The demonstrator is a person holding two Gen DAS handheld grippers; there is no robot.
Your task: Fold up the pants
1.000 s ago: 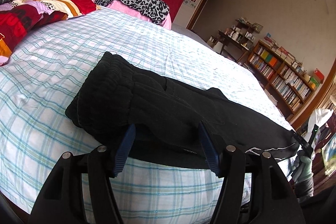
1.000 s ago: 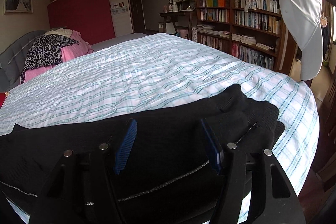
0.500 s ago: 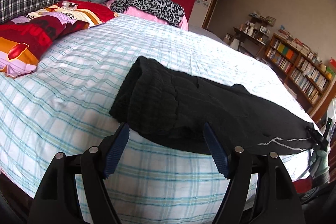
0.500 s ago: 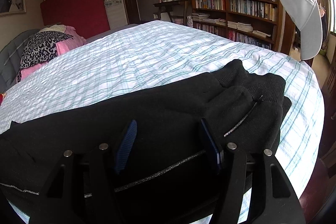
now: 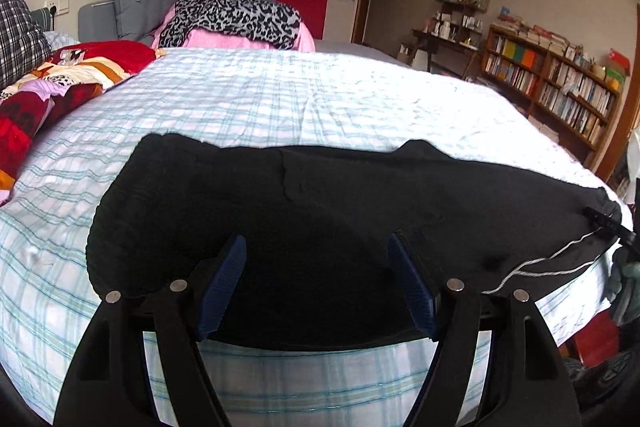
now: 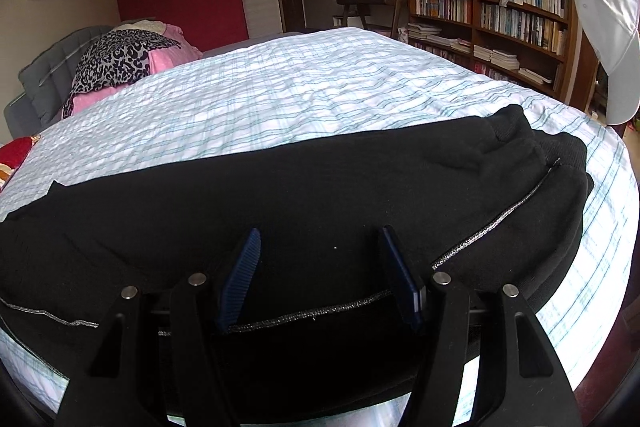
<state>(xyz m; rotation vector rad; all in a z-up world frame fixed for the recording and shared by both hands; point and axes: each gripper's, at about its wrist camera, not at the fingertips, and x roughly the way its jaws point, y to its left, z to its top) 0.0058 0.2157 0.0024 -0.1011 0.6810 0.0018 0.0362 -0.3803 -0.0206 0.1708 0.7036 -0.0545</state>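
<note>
Left wrist view: left gripper has its jaws spread, just widened over the last second, with nothing pinched; it now sits squarer over the waistband end of the black pants. Right gripper hangs spread too, same width as before, over the leg near the cuffs, silver side stripe beneath it. Pants lie folded lengthwise along the near edge of the plaid bedsheet. Likely both are lining up for the next crosswise fold.
</note>
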